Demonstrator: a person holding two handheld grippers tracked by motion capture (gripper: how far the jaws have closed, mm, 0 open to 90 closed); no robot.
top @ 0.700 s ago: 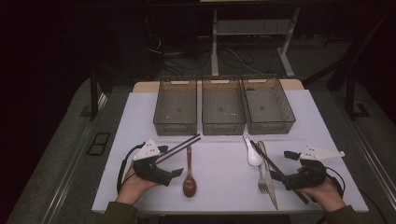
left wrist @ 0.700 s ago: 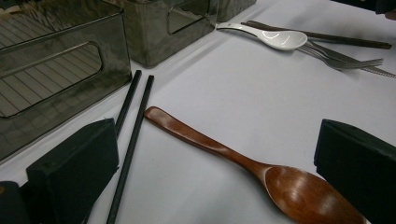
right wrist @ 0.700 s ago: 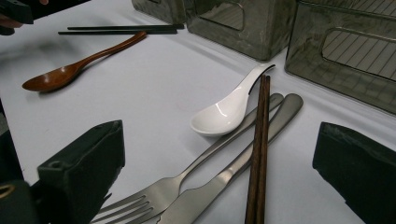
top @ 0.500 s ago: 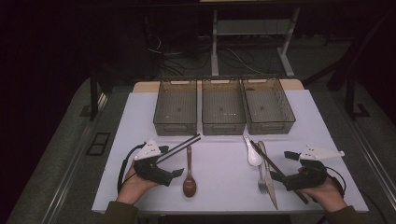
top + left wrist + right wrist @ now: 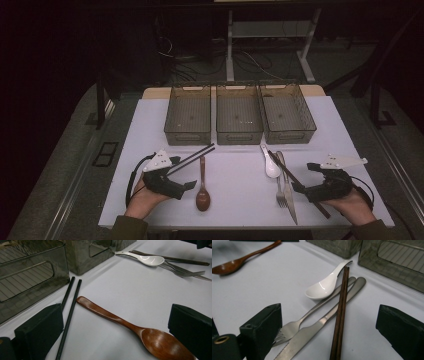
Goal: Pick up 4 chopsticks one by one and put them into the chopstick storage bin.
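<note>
Sorting cutlery into bins, as the layout suggests: nothing is binned so far, and every piece lies on the white table top (image 5: 240, 195), listed left to right.

1. Left gripper (image 5: 187, 185), black, held in the person's left hand near the front-left corner. Jaws stand apart, holding nothing; in the left gripper view they straddle item 3.
2. Pair of black square-section chopsticks (image 5: 192, 157), lying slantwise beside the left gripper, tips toward the left bin. Untouched.
3. Brown wooden spoon (image 5: 202, 192), bowl toward the front edge, handle toward the bins. Apart from item 2 as far as can be told. Judged the left gripper's likely first pick.
4. Three smoke-grey clear plastic bins (image 5: 239, 120) in a row along the back edge, sides close together. All appear empty.
5. White ceramic soup spoon (image 5: 270, 164), right of centre, handle toward the right bin.
6. Steel fork (image 5: 279, 186), tines toward the front edge, just beside item 7.
7. Steel table knife (image 5: 289, 200), serrated blade toward the front edge.
8. Pair of dark brown wooden chopsticks (image 5: 295, 180), laid across the knife.
9. Right gripper (image 5: 301, 189), black, near the front-right corner. Jaws apart, empty, facing items 6 to 8.

Remaining: all six lots to be lifted and binned.
</note>
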